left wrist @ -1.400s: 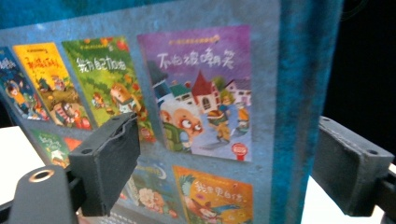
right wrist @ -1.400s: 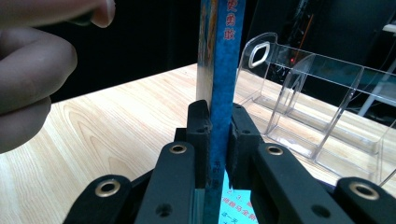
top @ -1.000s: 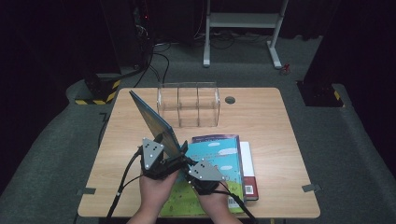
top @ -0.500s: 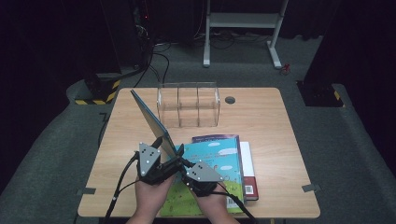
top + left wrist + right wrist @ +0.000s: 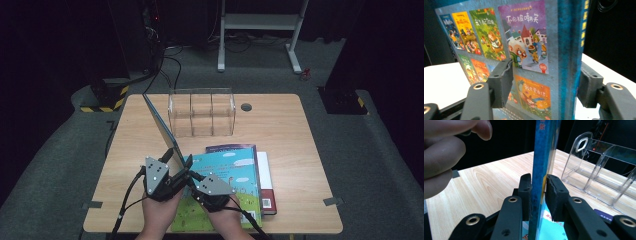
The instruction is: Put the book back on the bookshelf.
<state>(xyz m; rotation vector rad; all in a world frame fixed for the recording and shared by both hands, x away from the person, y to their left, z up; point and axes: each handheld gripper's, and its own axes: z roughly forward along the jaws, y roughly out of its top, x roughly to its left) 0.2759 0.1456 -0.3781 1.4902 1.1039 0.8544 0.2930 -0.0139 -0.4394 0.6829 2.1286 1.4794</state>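
Blue picture book (image 5: pixel 161 126) standing on edge, tilted, rising from the near left part of the worktop (image 5: pixel 290 130) toward the clear organiser (image 5: pixel 202 112), its upper corner reaching level with the organiser's left end. In the left gripper view, back cover (image 5: pixel 506 45) with small pictured titles facing the camera, spine at the right. Lower end of the book caught between both tools close to the person's hands. Right gripper (image 5: pixel 539 192) pinching the book's thin edge (image 5: pixel 545 150), pads pressed against both faces, jaws having just eased open a little with the book still between them. Left gripper (image 5: pixel 546 82) straddling the same book from the other side, one pad in front of the cover, the other beside the spine; jaws having just been closing, half spread, contact of the pads with the book impossible to judge. From above, left gripper (image 5: pixel 167 170) just left of the right gripper (image 5: pixel 192 176), the two nearly touching at the book's base. Beneath and to the right, a stack of flat books: a green and sky-blue cover (image 5: pixel 225 175) on top, a purple one (image 5: pixel 235 148) under it, a white and dark red one (image 5: pixel 267 190) at the bottom, well apart from the organiser. A small round hole (image 5: pixel 246 107) in the worktop just right of the organiser.
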